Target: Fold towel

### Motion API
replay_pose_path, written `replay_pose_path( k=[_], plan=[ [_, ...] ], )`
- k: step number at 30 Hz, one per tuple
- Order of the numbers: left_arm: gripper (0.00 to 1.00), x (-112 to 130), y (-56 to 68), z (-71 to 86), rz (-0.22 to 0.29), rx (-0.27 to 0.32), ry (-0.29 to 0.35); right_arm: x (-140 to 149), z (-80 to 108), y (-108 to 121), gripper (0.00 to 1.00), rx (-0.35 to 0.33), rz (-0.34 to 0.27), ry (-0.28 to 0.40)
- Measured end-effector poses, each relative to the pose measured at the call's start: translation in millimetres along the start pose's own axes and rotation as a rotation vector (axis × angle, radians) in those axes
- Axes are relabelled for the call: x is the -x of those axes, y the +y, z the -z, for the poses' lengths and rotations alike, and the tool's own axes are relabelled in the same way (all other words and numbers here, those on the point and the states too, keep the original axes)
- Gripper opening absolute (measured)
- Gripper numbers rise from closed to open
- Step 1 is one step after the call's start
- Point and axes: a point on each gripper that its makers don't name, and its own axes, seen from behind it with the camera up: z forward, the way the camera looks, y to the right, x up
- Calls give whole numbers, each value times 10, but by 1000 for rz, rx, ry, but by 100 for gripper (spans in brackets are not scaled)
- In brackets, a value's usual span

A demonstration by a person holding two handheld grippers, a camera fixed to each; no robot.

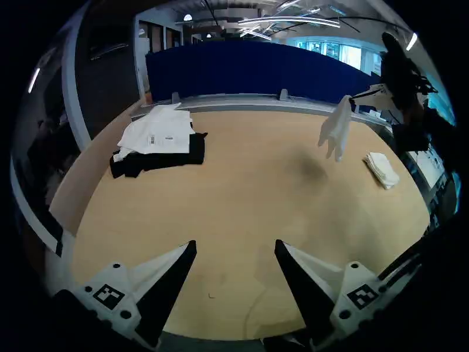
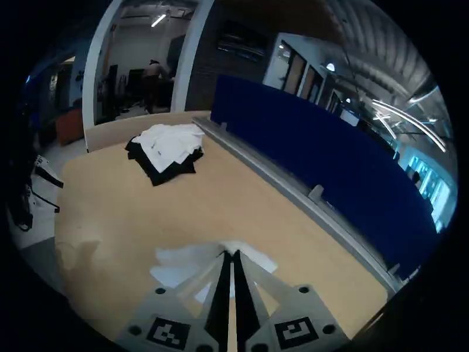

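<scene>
My right gripper (image 2: 230, 253) is shut on a white towel (image 2: 176, 264), which hangs below its fingers above the wooden table (image 2: 117, 199). In the left gripper view that same towel (image 1: 336, 128) dangles in the air at the far right, pinched at its top by the right gripper (image 1: 353, 101), which a person's hand holds. Low over the table's near edge, my left gripper (image 1: 234, 243) stands open with nothing between its fingers. A folded white towel (image 1: 381, 169) lies flat near the table's right edge.
A pile of white and black cloths (image 1: 157, 141) sits at the back left of the table (image 1: 246, 193); the right gripper view has this pile (image 2: 167, 149) at the far end. A blue partition (image 1: 252, 70) runs along the back edge.
</scene>
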Motion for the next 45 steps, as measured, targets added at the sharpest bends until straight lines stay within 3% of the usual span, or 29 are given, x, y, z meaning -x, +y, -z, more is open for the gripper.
replay_pose_path(
  k=[15, 30, 36, 45],
  plan=[
    [100, -37, 48, -93, -30, 2, -15, 393, 332, 802, 3, 100, -32, -47],
    [100, -127, 203, -180, -64, 12, -26, 973, 628, 1637, 3, 197, -76, -125],
    [100, -171, 247, -193, -69, 14, -28, 1179, 667, 1831, 3, 214, -95, -154],
    [100, -196, 306, -227, -82, 17, -32, 1382, 673, 1902, 3, 221, -108, -183]
  ],
)
